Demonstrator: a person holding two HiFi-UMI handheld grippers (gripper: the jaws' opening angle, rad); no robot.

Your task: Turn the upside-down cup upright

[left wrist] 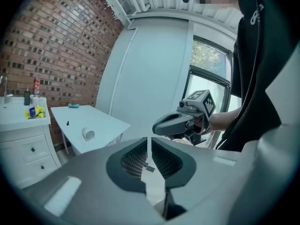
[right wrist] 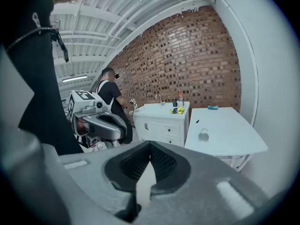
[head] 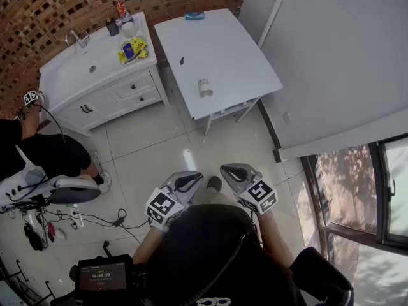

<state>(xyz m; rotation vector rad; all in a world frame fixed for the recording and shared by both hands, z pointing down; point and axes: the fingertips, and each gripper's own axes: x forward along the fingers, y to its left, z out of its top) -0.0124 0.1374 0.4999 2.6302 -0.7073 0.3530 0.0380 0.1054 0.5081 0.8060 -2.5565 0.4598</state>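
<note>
Lying on its side, as far as can be made out, the cup [head: 204, 88] rests on the white surface [head: 223, 50] near the edge closest to the person, toward that edge's left corner. The left claw [head: 193, 180] and right claw [head: 231, 169] hang side by side over the tiled floor [head: 146, 152], well apart from the surface. Each is clenched on nothing and tilted slightly downward.

A small white cup [head: 204, 88] appears to lie on its side near the front edge of a white desk [head: 220, 46], one round end facing forward, nothing touching it.
</note>
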